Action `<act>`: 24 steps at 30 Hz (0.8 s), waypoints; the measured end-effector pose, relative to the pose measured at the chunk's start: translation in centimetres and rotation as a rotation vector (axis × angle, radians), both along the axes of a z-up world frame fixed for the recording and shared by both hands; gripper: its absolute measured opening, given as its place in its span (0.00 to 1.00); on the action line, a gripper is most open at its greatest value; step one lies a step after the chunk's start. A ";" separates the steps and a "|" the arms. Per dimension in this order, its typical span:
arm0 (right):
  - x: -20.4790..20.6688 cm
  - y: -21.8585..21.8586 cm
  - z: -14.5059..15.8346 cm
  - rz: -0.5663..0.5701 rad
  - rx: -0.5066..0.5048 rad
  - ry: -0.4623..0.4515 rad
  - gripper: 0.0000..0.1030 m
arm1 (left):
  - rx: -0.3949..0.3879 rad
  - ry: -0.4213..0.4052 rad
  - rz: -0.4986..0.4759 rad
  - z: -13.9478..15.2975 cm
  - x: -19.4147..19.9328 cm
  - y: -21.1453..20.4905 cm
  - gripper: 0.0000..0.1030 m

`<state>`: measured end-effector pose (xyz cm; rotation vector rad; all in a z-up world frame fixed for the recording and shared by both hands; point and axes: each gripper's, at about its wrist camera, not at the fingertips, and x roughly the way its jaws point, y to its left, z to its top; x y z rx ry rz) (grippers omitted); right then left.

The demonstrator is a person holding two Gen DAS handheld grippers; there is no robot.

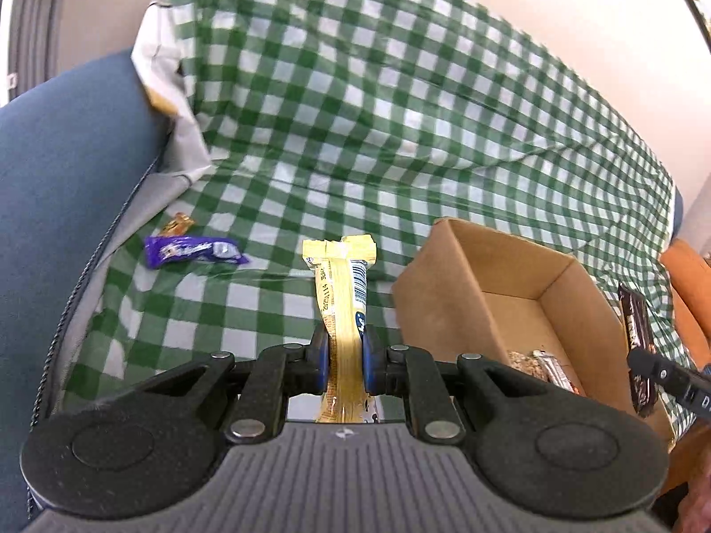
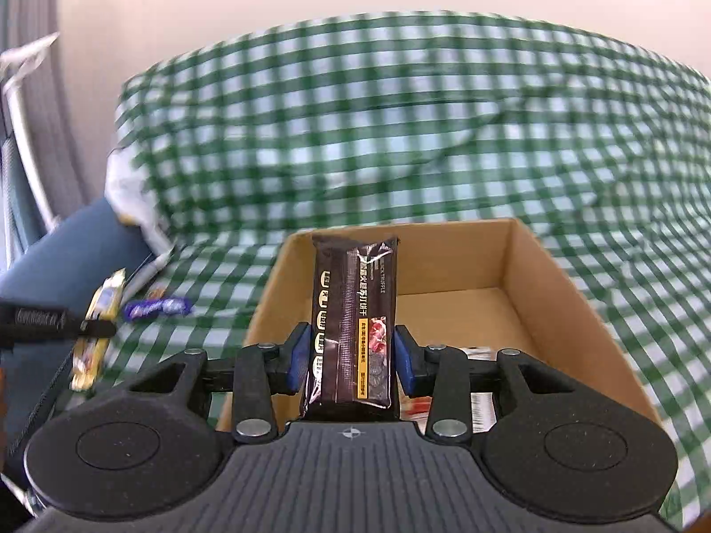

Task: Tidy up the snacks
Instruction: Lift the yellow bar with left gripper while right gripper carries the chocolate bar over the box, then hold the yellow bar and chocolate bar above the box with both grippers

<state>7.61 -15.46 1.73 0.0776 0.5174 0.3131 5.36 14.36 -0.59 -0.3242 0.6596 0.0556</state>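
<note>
snacks sit spread on a green checked cloth; at the left a purple bar lies flat; the left gripper has its jaws clenched on a yellow bar held in the air; the cardboard box holds a few packets; the right gripper grasps a dark packet over the box.

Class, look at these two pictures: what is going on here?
A person is sorting snacks on a green checked cloth with a claw in each hand. The left claw is shut on a yellow packet. The right claw grips a dark brown packet above the cardboard box, which already holds a few snacks. A purple bar and a small orange sweet lie loose on the cloth.
</note>
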 end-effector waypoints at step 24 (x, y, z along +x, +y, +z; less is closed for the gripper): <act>-0.5 -2.6 -0.7 -0.092 -0.006 0.007 0.40 | 0.020 -0.034 -0.039 0.1 0.7 -2.0 0.15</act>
